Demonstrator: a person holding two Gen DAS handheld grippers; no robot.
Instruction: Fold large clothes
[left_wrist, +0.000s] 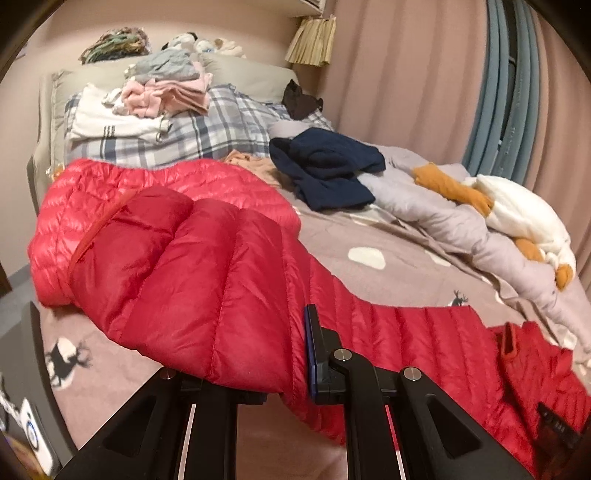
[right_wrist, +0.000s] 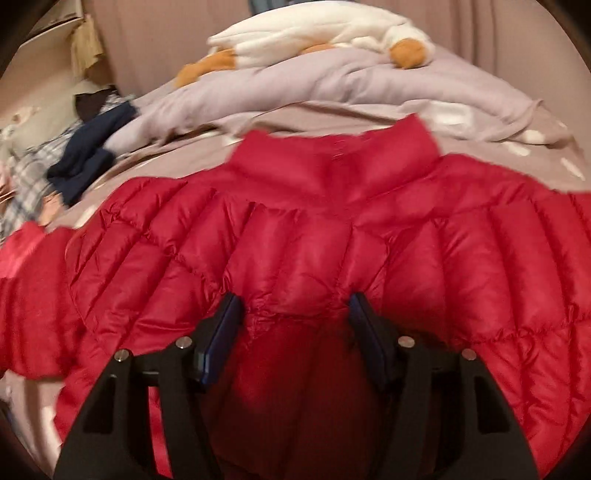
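1. Lying across the near part of the bed (left_wrist: 369, 229), the red down jacket (left_wrist: 207, 280) spreads over a mauve sheet printed with white spots and dark deer, its collar (right_wrist: 332, 166) pointing toward the far side in the right wrist view.
2. The left gripper (left_wrist: 240, 354) has a puffy fold of the jacket draped over it; only its right finger (left_wrist: 314, 354) shows, the other is hidden under the fabric, so I cannot tell whether the jaws pinch the cloth.
3. The right gripper (right_wrist: 293, 332) stands with its jaws spread apart, a bulge of the jacket filling the gap between the two blue-padded fingers (right_wrist: 221, 332), which press against the fabric on either side.
4. No box or basket shows; the bed itself carries everything.
5. Beyond the jacket lies a navy garment (left_wrist: 325, 170), just beside a rumpled lilac quilt (left_wrist: 443, 218) with a white and orange plush toy (left_wrist: 517, 218) on top.
6. At the head of the bed, a pile of folded clothes (left_wrist: 155, 92) in white, pink and grey rests on a plaid blanket (left_wrist: 207, 129), with a dark item (left_wrist: 299, 99) near the curtain (left_wrist: 406, 81).
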